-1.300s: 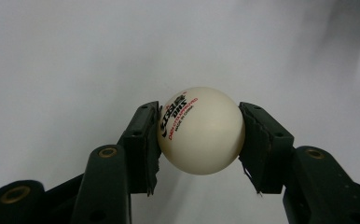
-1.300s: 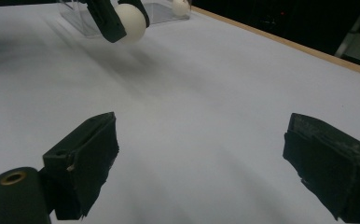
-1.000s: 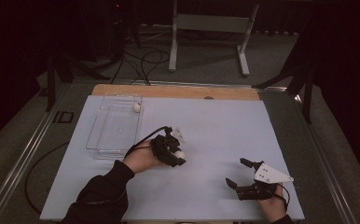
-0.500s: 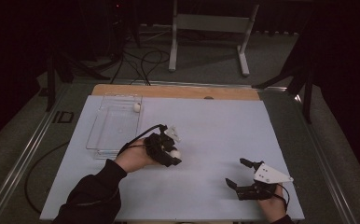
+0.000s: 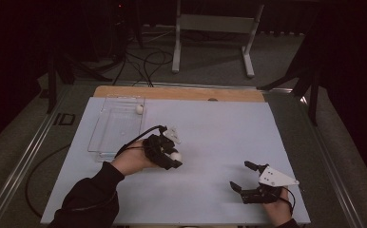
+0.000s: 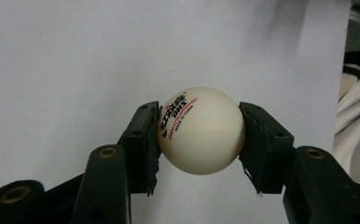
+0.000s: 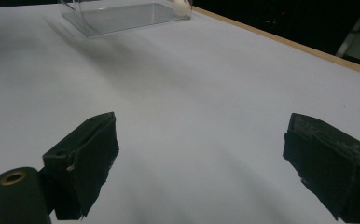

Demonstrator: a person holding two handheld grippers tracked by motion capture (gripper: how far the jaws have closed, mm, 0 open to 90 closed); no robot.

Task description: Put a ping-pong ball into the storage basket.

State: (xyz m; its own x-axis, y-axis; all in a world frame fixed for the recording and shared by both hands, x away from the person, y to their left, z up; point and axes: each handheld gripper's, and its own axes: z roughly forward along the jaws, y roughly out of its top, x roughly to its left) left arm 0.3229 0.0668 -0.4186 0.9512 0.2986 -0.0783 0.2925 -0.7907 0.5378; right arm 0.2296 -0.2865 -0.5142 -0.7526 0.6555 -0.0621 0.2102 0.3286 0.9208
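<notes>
Left claw (image 6: 199, 133) level over the table, around a white ball (image 6: 201, 130).

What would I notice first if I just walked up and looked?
Probably the white ball squeezed between the black jaws of the left gripper, above the pale table. Next, the clear tray at the table's far left with another ball in it. The right gripper waits open, near right.

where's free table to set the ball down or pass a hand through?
Free: the white sheet between the left claw, shut on the ping-pong ball, and the open right claw; also the whole far-right stretch up to the wooden edge. Crowded: the left side, where the clear tray holds another ball.
</notes>
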